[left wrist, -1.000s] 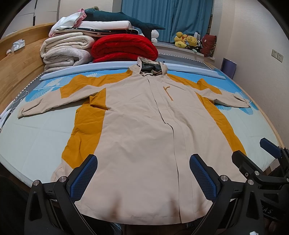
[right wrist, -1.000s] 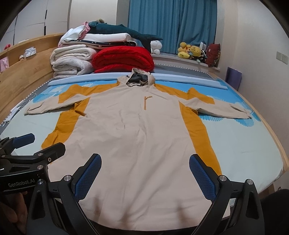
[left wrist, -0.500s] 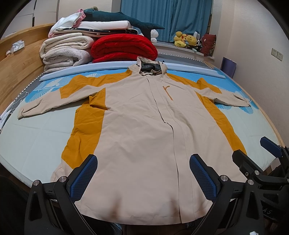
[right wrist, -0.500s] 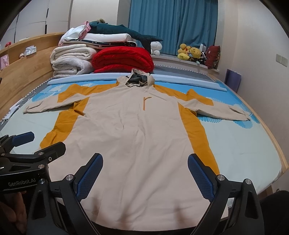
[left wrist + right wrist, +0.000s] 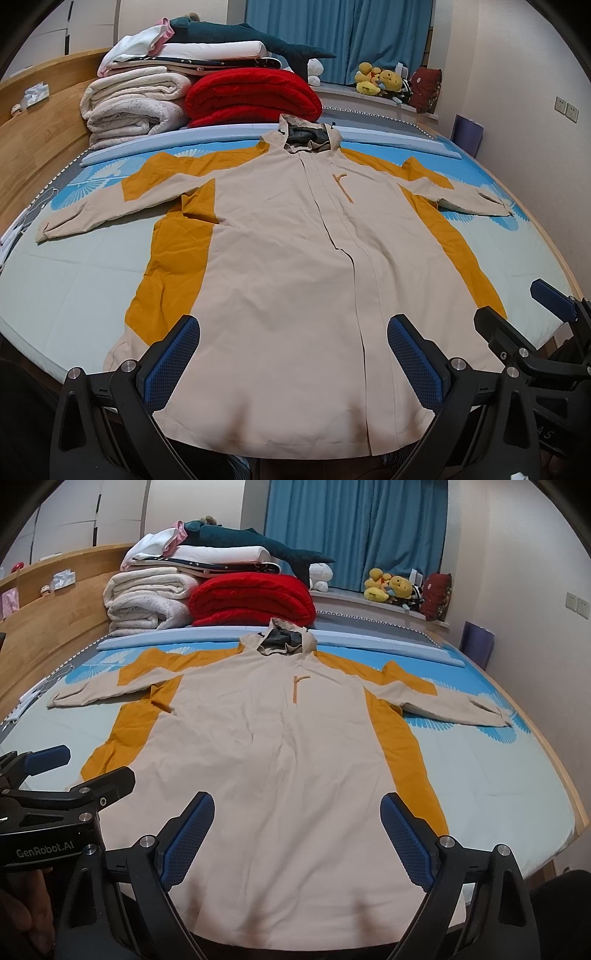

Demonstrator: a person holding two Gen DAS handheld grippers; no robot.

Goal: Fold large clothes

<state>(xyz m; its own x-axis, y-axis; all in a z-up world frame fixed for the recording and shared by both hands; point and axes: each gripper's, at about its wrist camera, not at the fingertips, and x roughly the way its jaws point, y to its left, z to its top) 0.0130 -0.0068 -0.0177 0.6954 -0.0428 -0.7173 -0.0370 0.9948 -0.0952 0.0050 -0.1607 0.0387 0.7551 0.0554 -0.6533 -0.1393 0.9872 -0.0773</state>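
Note:
A large beige jacket with mustard-yellow side and shoulder panels (image 5: 280, 266) lies flat and face up on the bed, sleeves spread out to both sides, hood at the far end. It also fills the right wrist view (image 5: 280, 760). My left gripper (image 5: 293, 354) is open and empty, held above the jacket's near hem. My right gripper (image 5: 297, 834) is open and empty, also above the near hem, to the right of the left one. The right gripper's body shows at the right edge of the left wrist view (image 5: 543, 332); the left gripper's body shows at the left edge of the right wrist view (image 5: 55, 805).
The bed has a pale blue sheet (image 5: 66, 280) and a wooden frame (image 5: 33, 147). Folded white blankets (image 5: 136, 107) and a red blanket (image 5: 251, 96) are stacked at the head. Plush toys (image 5: 380, 83) sit on the window ledge. A wall runs along the right.
The right wrist view has risen slightly and shifted a little; the jacket lies as before. Both grippers stay open.

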